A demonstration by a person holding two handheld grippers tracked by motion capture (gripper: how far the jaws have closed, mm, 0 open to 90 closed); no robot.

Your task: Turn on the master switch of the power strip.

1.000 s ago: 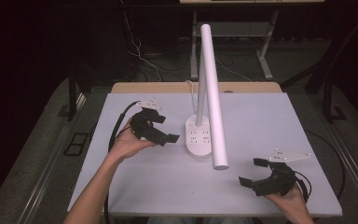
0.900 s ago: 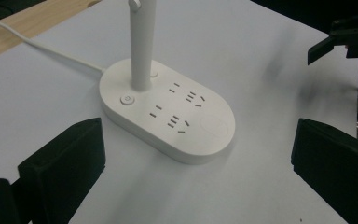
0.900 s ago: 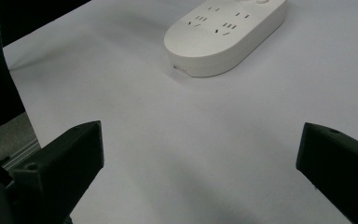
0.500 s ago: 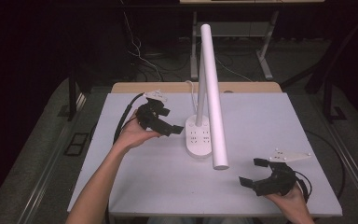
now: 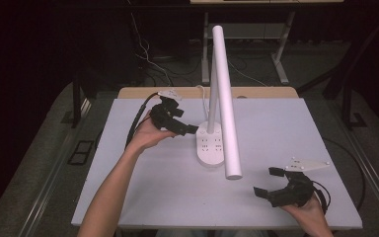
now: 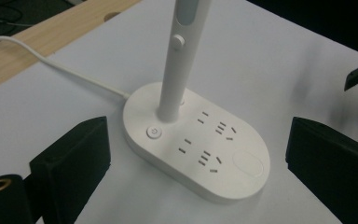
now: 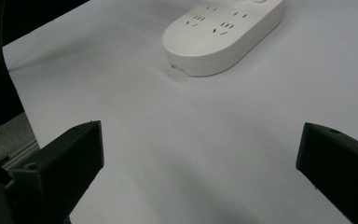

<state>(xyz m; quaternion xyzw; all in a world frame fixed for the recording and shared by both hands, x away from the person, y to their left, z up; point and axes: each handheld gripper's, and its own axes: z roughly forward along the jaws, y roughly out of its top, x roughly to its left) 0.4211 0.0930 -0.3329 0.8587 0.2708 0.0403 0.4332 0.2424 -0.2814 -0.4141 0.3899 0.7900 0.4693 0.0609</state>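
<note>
My left gripper [image 5: 185, 129] hovers just beside the left edge of the lamp base [image 5: 211, 145], its fingers [image 6: 72, 161] spread wide with nothing between them. In the left gripper view the base [image 6: 200, 144] lies straight ahead, framed by the two fingers but not touched by either. My right gripper [image 5: 271, 183] sits near the front right corner of the desk [image 5: 143, 197], well apart from the lamp, fingers equally wide and empty over bare desk.

The lamp stands near the middle of the desk. Its base is a flat white oval with socket holes and a small round power button [image 6: 154, 132] on top. A thin post [image 6: 179, 70] rises from the back part of the base, and a long white light bar [image 5: 225, 98] slants forward and down from the top of the post. A white cord [image 6: 51, 67] leaves the base toward the far edge.

I judge it all hard, smooth plastic: stiff, somewhat slippery, and top-heavy because of the long bar. The base probably carries most of the weight. The hinge where bar meets post looks the weak spot, so I would not lever on the bar's free end. The post just above the base, or the base's narrow sides, seems the surest hold. The button needs only a light press from one fingertip.
</note>
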